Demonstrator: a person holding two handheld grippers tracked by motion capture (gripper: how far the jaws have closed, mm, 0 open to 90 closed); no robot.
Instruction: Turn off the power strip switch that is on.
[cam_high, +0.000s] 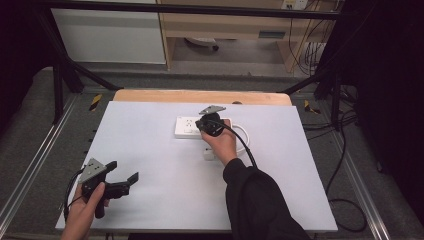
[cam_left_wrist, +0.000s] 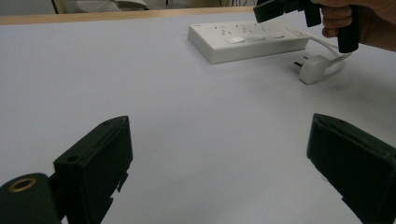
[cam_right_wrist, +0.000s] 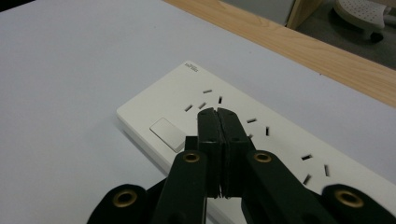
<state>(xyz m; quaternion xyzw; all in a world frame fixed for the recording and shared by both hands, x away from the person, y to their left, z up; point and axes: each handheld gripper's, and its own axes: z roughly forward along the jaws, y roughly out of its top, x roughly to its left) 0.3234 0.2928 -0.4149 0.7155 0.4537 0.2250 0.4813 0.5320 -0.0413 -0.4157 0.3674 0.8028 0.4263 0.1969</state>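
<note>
Table (cam_high: 150, 190): white top sheet over a wooden board, a strip of bare wood (cam_high: 200, 96) showing along the far edge, at 12 o'clock. A white power strip (cam_high: 187, 127) lies flat on the sheet a little toward 12 from centre, long side parallel to the far edge, sockets up, one rocker switch at its left end. A white plug (cam_high: 208, 153) lies just toward 6 from it, apart from it, its white cable (cam_high: 245, 135) looping on the 3 o'clock side.
</note>
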